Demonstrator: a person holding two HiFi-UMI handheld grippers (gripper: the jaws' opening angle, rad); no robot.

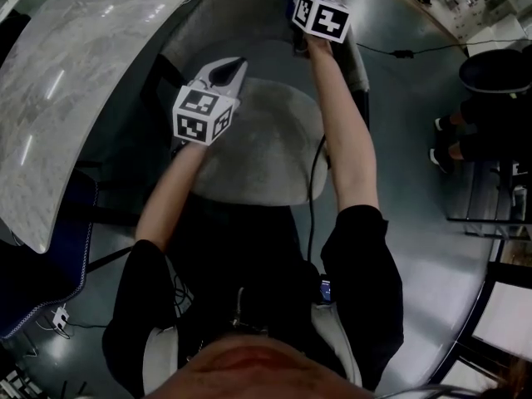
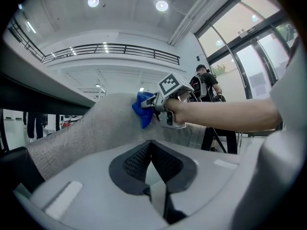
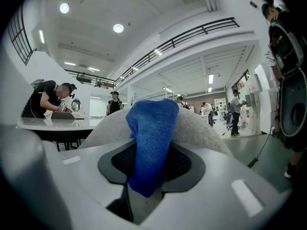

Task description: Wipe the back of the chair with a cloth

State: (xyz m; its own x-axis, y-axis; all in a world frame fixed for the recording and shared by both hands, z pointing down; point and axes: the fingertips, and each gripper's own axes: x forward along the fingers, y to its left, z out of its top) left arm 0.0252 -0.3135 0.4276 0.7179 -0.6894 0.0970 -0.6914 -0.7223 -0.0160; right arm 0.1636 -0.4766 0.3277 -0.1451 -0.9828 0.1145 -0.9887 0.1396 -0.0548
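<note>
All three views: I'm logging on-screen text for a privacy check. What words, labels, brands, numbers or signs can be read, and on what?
No text is readable.
Cube on the left gripper: black-and-white square patterns, no letters or digits.
Cube on the right gripper: the same.
Blue cloth, chair back: no label shows.
Hall behind: any signs too small to read.
</note>
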